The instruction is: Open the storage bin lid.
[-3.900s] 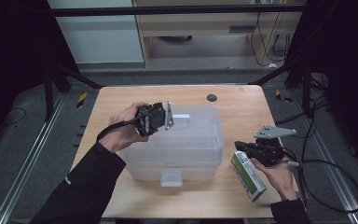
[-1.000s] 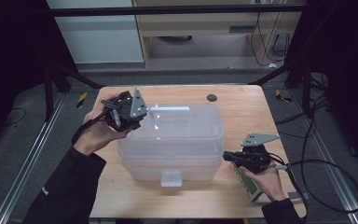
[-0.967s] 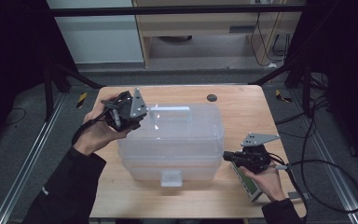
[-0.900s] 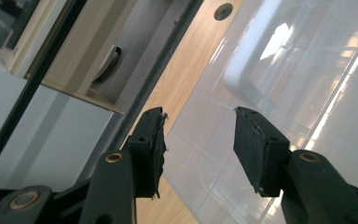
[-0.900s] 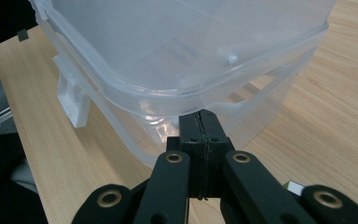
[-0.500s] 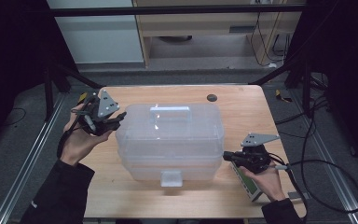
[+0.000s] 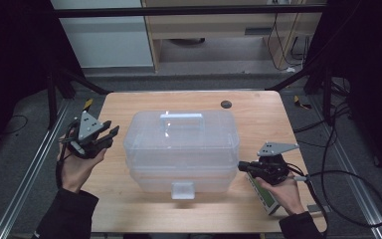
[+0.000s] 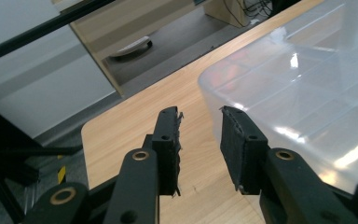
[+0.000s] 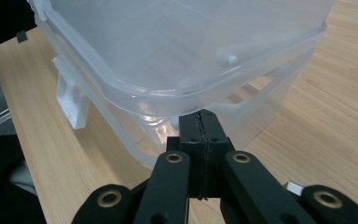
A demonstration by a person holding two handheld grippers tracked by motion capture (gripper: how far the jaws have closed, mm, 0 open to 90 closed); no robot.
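Clear plastic box (image 7: 181, 144) (no legible label), left tool (image 7: 110, 135) narrowing on nothing beside it, right tool (image 7: 240, 165) closed empty at its edge.

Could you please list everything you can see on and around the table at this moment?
Storage box: one, clear plastic, lid on, white latch at its near side, middle of the table.
Table: one, light wood, bearing the box.
Round disc: one, dark, far side of the table, behind the box.
Green and white packet: one, on the table near its right edge, under the right hand.
Cables: several, black, on the floor right of the table.
Left gripper: one, black, jaws apart with nothing between them and just been closing, left of the box.
Right gripper: one, black, jaws shut, tips at the box's right end under the lid's rim.
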